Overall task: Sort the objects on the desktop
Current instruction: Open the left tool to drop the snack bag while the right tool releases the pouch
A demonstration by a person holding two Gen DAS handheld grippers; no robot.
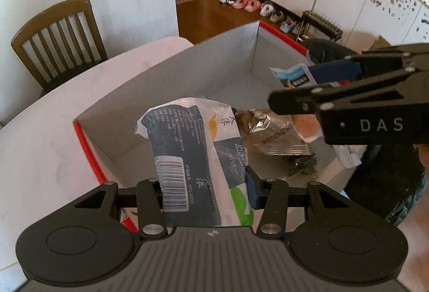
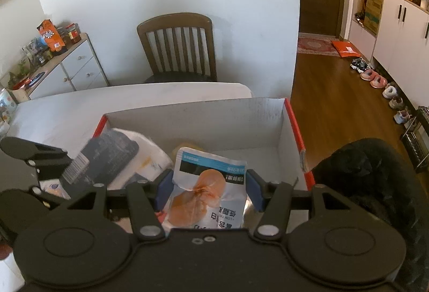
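My left gripper (image 1: 206, 193) is shut on a navy and white tissue pack (image 1: 193, 152) with a barcode, held over the open cardboard box (image 1: 219, 56) with red rims. A crumpled brown and silver packet (image 1: 273, 134) lies on the box floor. My right gripper (image 2: 209, 190) is shut on a white snack pouch (image 2: 206, 184) with a blue band and an orange picture, its blue pads (image 2: 253, 190) pressing both sides, also above the box (image 2: 201, 123). Each gripper shows in the other's view: the right gripper (image 1: 316, 85) at the right, and the tissue pack (image 2: 107, 158) at the left.
The box sits on a white table (image 1: 40, 144) near its edge. A wooden chair (image 2: 177, 48) stands behind the table by the wall. A dark garment (image 2: 370, 176) bulks to the box's right. A low cabinet (image 2: 67, 64) with clutter stands at the left, and shoes (image 1: 246, 4) line the floor.
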